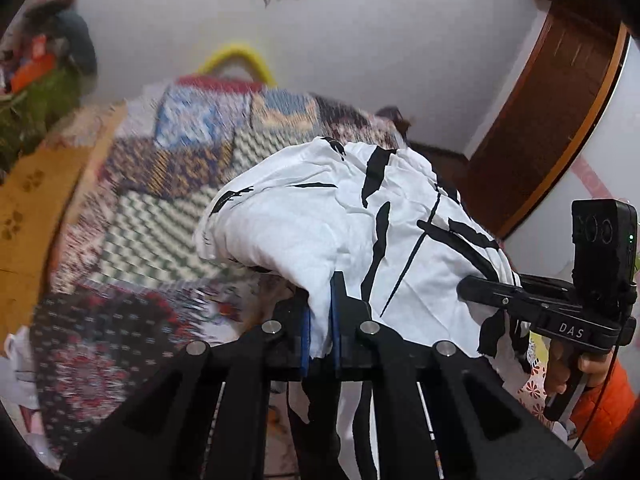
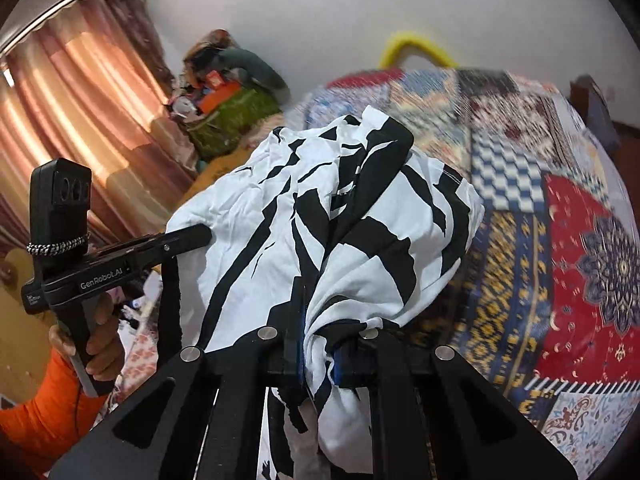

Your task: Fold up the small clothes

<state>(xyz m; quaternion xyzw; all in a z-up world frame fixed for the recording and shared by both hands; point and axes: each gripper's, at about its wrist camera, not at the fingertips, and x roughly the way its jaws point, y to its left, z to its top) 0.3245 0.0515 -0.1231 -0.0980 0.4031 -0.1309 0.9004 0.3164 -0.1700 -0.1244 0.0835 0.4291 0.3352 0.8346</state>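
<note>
My left gripper [image 1: 320, 320] & right gripper [image 2: 318, 344] both pinching crumpled white black-streaked cotton garment [image 1: 352, 220], held up above patchwork quilt [image 2: 560, 240].

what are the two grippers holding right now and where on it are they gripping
Both grip the white and black garment: the left hand-held gripper pinches a white edge, the right hand-held gripper a bunched black-striped edge.
</note>
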